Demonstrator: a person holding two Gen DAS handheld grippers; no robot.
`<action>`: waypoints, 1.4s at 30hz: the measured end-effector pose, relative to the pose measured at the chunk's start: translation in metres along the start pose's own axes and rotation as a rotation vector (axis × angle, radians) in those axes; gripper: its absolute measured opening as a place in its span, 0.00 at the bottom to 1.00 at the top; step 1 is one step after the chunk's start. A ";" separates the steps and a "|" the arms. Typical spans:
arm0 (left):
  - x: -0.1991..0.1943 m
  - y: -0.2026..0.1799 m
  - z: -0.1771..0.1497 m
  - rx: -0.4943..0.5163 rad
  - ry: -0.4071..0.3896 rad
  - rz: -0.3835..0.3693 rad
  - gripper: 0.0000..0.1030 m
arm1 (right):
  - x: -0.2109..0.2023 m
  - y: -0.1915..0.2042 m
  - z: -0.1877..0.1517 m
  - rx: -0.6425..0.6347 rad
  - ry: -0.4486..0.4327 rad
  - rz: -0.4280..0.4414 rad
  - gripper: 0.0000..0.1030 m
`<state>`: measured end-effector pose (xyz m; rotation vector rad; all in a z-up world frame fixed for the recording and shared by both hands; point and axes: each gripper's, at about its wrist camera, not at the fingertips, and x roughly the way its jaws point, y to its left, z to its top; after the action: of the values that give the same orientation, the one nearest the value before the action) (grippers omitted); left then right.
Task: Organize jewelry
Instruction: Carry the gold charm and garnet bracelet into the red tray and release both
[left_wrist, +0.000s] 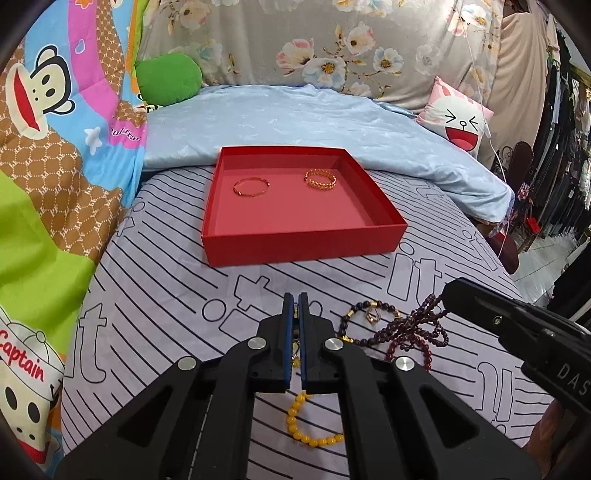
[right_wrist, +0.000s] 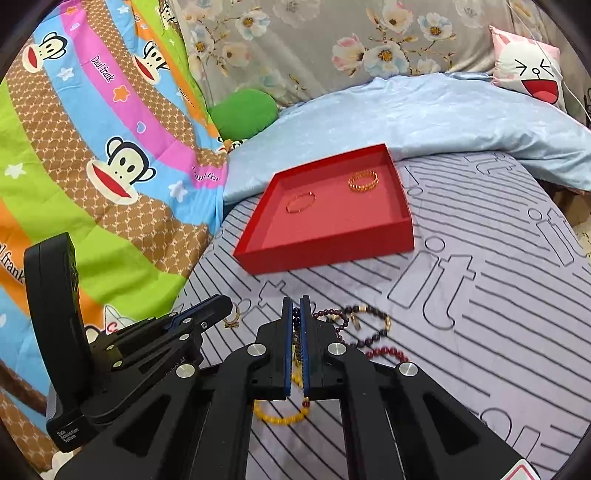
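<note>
A red tray (left_wrist: 295, 247) (right_wrist: 332, 254) lies on the striped bed and holds a thin gold bangle (left_wrist: 251, 187) (right_wrist: 300, 202) and a gold chain bracelet (left_wrist: 320, 179) (right_wrist: 364, 180). My left gripper (left_wrist: 294, 306) (right_wrist: 225, 308) is shut on a small gold piece, seemingly a ring (right_wrist: 232, 320). A yellow bead bracelet (left_wrist: 306, 428) (right_wrist: 280, 417) lies under it. My right gripper (right_wrist: 296, 310) (left_wrist: 448, 291) is shut on a dark red bead strand (left_wrist: 417, 328) (right_wrist: 334, 317). A dark bead bracelet with gold charms (left_wrist: 364, 317) (right_wrist: 369, 325) lies beside it.
A folded light blue blanket (left_wrist: 295, 118) lies behind the tray. A cartoon monkey quilt (left_wrist: 55, 184) rises on the left. A green cushion (left_wrist: 168, 79) and a rabbit pillow (left_wrist: 458, 122) sit at the back. The bed edge drops on the right.
</note>
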<state>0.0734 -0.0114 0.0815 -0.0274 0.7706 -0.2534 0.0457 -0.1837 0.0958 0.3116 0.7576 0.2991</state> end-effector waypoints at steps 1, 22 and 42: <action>0.001 0.001 0.003 0.000 -0.003 0.002 0.02 | 0.000 0.000 0.002 -0.003 -0.001 0.000 0.04; 0.061 0.026 0.086 0.006 -0.035 0.045 0.02 | 0.059 -0.025 0.113 -0.065 -0.017 -0.028 0.04; 0.167 0.046 0.120 -0.054 0.112 0.019 0.03 | 0.186 -0.067 0.151 -0.021 0.186 -0.108 0.04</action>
<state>0.2814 -0.0147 0.0475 -0.0571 0.8887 -0.2173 0.2911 -0.2003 0.0578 0.2238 0.9507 0.2361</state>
